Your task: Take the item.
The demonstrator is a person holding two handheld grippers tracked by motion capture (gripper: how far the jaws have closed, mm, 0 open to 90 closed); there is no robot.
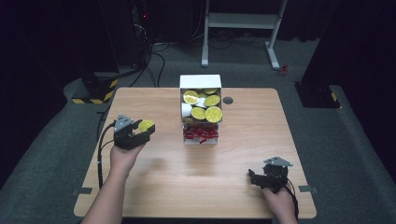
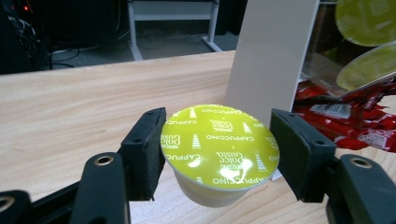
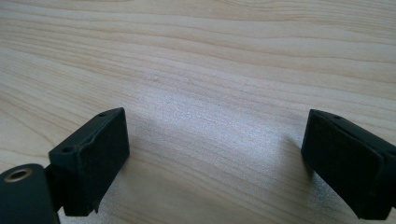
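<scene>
Black pads of the left gripper, nearest the lens: pinching one coffee capsule by its rim, yellow-green foil lid up, printed "Cappuccino". In the high view the same left gripper holds the capsule over the left half of the tabletop, well apart from the box.

Right gripper: jaws spread, nothing between them, bare wood grain beneath. In the high view the right gripper sits near the front right edge of the tabletop.

White dispenser box: centre-rear of the tabletop, upper compartment stocked with more yellow-lidded capsules, lower tray holding red sachets.

Step in hand, by judgement: one capsule taken out, carried low toward the wood for setting down. Next move calls for a level descent until the capsule base meets the tabletop, then a clean spreading of the jaws so the cup does not tip.

Hard to make out: whether the capsule base already touches the wood; capsule count in the box, several overlapping; sachet print unreadable; box top cut off in the left gripper view.
</scene>
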